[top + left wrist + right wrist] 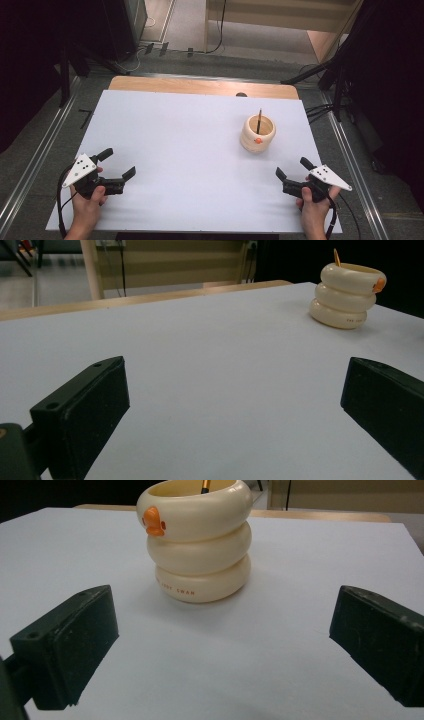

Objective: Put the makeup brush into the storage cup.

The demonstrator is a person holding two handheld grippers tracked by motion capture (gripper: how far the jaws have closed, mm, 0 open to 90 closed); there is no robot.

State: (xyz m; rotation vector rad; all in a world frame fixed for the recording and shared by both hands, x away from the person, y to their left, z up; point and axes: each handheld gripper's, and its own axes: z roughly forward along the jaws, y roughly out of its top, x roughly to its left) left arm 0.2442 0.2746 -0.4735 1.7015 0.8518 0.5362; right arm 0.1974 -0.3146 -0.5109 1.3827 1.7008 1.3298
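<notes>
High view: the cup [258, 134] stands far right on the table [175, 150], a pencil [259, 121] upright inside. Both the left gripper [116, 164] and the right gripper [292, 167] rest near, jaws spread, empty; no grasp made yet.

A lab recording setup: white-covered worktop [165, 150] between metal floor rails [45, 140], black tripod legs [310, 75], cables [220, 30] trailing across the floor.

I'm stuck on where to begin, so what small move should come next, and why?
Probably ease the right claw forward toward the cream ringed cup. Its jaws stand open with the cup straight ahead, apart from them, and the pencil stands inside; the left claw sits farther away.
</notes>
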